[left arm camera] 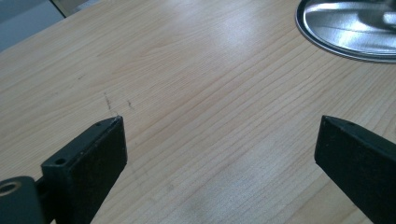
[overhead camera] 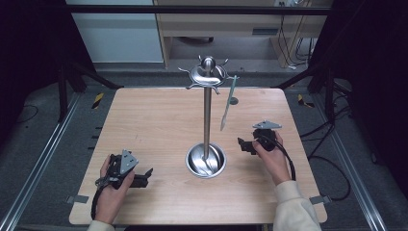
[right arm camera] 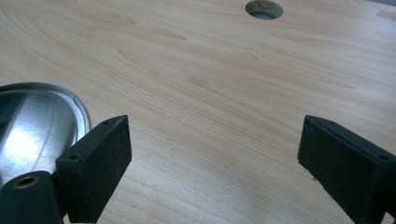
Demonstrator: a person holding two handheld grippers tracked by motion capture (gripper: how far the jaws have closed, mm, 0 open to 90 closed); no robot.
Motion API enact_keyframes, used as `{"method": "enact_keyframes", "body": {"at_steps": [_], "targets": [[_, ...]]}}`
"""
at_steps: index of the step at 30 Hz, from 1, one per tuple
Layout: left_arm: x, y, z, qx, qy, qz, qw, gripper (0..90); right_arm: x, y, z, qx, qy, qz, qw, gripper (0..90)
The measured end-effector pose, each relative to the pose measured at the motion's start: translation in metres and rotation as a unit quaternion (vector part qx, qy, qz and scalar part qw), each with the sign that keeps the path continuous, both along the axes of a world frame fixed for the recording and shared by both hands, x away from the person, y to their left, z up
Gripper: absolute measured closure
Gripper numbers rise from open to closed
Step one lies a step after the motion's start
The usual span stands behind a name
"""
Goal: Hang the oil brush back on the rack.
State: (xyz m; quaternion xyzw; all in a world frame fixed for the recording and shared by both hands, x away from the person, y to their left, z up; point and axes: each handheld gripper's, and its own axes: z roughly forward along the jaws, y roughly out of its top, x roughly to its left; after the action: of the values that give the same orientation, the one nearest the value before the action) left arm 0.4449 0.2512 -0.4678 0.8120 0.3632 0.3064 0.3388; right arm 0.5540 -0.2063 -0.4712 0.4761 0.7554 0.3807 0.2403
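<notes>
A steel rack stands mid-table: a round dish base (overhead camera: 206, 161), a thin pole (overhead camera: 207, 115) and a hooked crown (overhead camera: 208, 74). One long slim utensil (overhead camera: 228, 105) hangs from a hook on the crown's right side. My left gripper (overhead camera: 146, 177) rests on the table at the front left, jaws pointing toward the base, open and empty (left arm camera: 219, 140). The base's rim (left arm camera: 345, 28) shows at the top right of the left gripper view. My right gripper (overhead camera: 243, 146) sits just right of the base, open with nothing in it (right arm camera: 215, 140). The dish rim (right arm camera: 42, 116) lies by its left jaw.
The wooden table (overhead camera: 154, 125) has a small round hole (overhead camera: 233, 100) behind the rack, also seen as a hole (right arm camera: 264, 8) in the right gripper view. Black frame posts flank the table; cabinets stand beyond it.
</notes>
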Motion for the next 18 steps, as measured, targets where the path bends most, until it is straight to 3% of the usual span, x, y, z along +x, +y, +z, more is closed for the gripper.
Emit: {"method": "enact_keyframes", "body": {"at_steps": [6, 8, 18], "targets": [[0.0, 0.0, 0.0, 0.0, 0.0, 0.0, 1.0, 2.0, 0.004, 0.007, -0.009, 0.006, 0.01, 0.008, 0.9999, 10.3], [0.0, 0.0, 0.0, 0.0, 0.0, 0.001, 1.0, 2.0, 0.005, 0.011, -0.011, -0.003, 0.008, 0.015, 0.9999, 10.3], [0.0, 0.0, 0.0, 0.001, 0.0, 0.0, 1.0, 2.0, 0.008, 0.019, -0.019, 0.019, 0.003, 0.023, 0.9996, 10.1]]}}
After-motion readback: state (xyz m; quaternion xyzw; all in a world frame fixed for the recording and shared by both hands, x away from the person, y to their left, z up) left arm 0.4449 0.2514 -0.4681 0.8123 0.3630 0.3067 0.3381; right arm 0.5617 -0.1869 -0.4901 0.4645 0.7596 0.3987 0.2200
